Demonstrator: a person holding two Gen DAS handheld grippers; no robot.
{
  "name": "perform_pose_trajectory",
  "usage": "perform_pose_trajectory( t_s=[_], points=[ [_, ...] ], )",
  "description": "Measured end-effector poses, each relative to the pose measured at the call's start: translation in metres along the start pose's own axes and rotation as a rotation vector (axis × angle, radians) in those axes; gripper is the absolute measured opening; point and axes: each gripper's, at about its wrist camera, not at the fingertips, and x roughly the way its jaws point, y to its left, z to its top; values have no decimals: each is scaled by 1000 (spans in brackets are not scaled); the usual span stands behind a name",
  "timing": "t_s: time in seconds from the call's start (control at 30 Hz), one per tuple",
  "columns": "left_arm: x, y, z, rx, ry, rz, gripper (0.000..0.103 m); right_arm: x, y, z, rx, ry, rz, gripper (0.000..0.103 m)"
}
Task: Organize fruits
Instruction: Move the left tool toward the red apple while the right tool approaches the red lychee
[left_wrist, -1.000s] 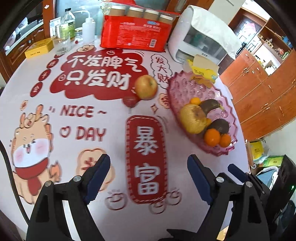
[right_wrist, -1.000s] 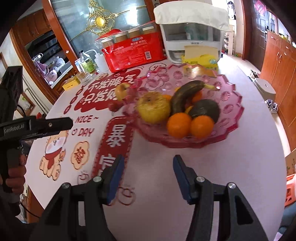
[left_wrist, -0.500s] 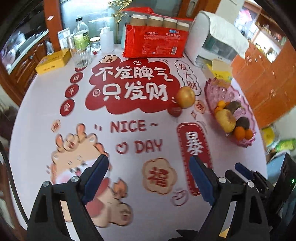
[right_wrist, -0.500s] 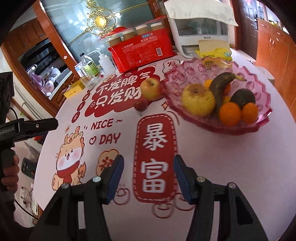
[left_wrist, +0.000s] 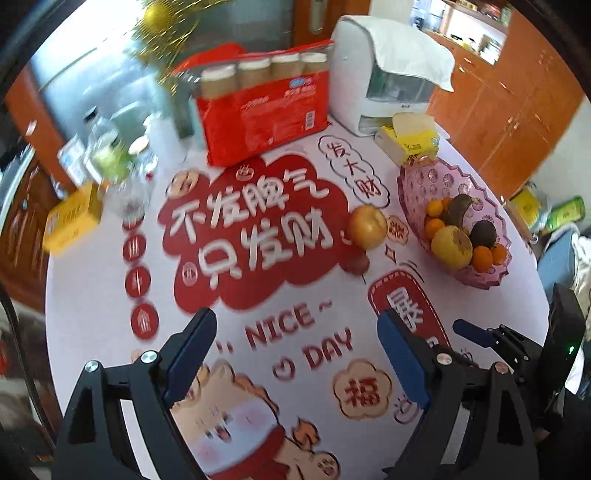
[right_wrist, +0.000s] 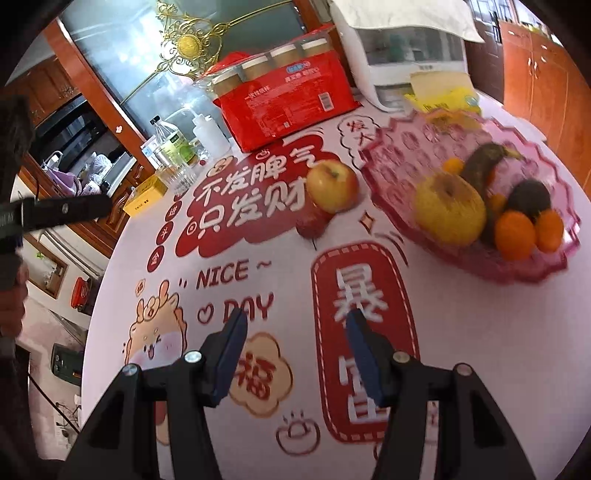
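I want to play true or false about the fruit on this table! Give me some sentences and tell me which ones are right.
1. The big apple lies inside the pink fruit bowl. False: it sits on the tablecloth beside the bowl.
2. A small dark red fruit lies right next to the apple. True.
3. The right gripper is holding an orange. False: its jaws are open with nothing between them.
4. The bowl holds a yellow pear-like fruit and some oranges. True.
5. The left gripper is shut tight. False: its jaws stand wide open and empty.
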Motion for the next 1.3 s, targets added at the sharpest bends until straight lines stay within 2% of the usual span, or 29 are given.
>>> perform_pose_trajectory(
  t_s=[0.3,0.53,0.73,1.0,1.3],
  points=[
    [46,-19,76,126,15,-26,88,42,16,33,-101,-59,-65,56],
    [102,-41,102,168,63,-62,88,71,18,43,-152,-89,-112,56],
    [149,-54,112,176,128,-115,88,92,10,50,-143,-112,-154,56],
    [207,-73,110,197,237,-197,88,121,12,43,-210,-110,-177,56],
    [245,-88,102,209,306,-227,88,139,11,41,-259,-95,-184,56]
  ],
)
